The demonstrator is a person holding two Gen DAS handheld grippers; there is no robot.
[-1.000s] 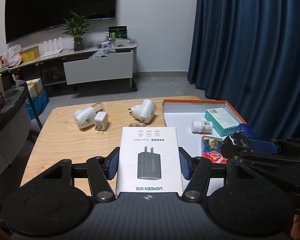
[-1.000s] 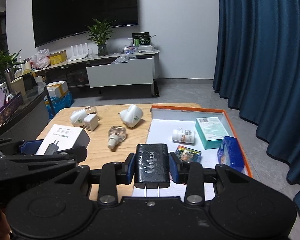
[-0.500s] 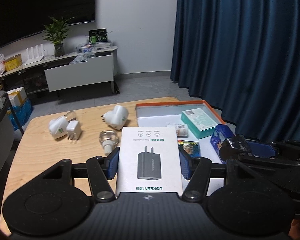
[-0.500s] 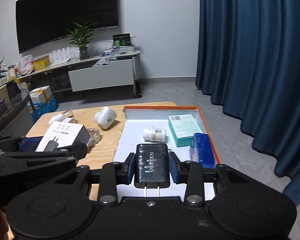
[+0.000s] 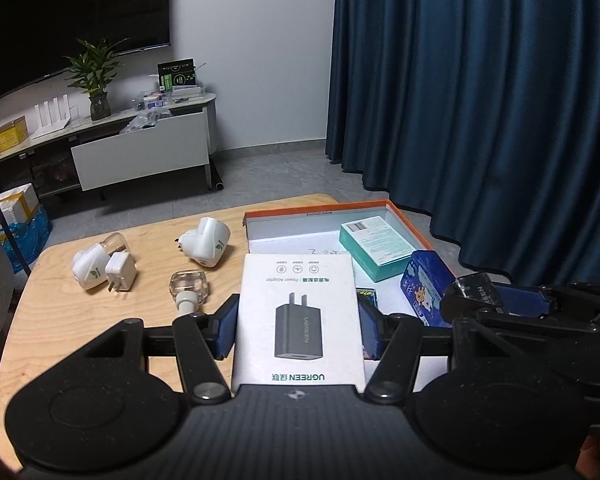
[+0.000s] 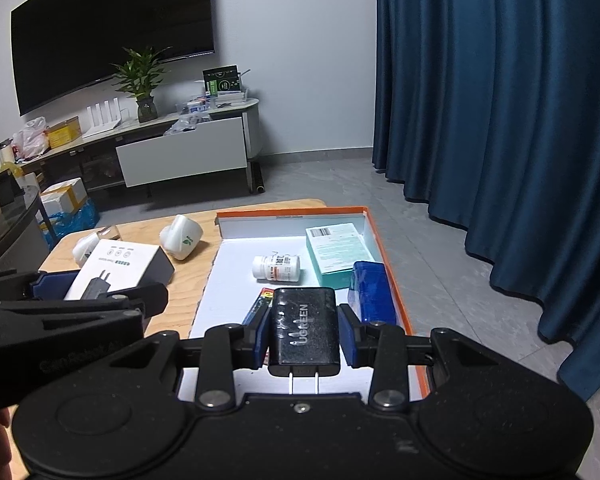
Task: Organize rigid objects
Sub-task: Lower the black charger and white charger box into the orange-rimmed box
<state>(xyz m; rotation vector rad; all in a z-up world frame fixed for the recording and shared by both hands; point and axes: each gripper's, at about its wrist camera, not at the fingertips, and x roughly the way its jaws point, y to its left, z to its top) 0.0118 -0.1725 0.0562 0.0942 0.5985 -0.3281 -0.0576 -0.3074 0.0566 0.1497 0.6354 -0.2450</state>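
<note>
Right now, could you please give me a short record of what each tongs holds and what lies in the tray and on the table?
left tongs: shut on white box
right tongs: shut on black charger
tray: pill bottle, teal box, blue tin, a small colourful pack
table: three white plugs, one clear bottle

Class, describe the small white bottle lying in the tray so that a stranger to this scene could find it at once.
Start at the orange-rimmed tray on the right side of the wooden table. On its white floor, left of the teal box, lies the white pill bottle. It is the only round item there, tipped on its side, with an orange-marked label.
</note>
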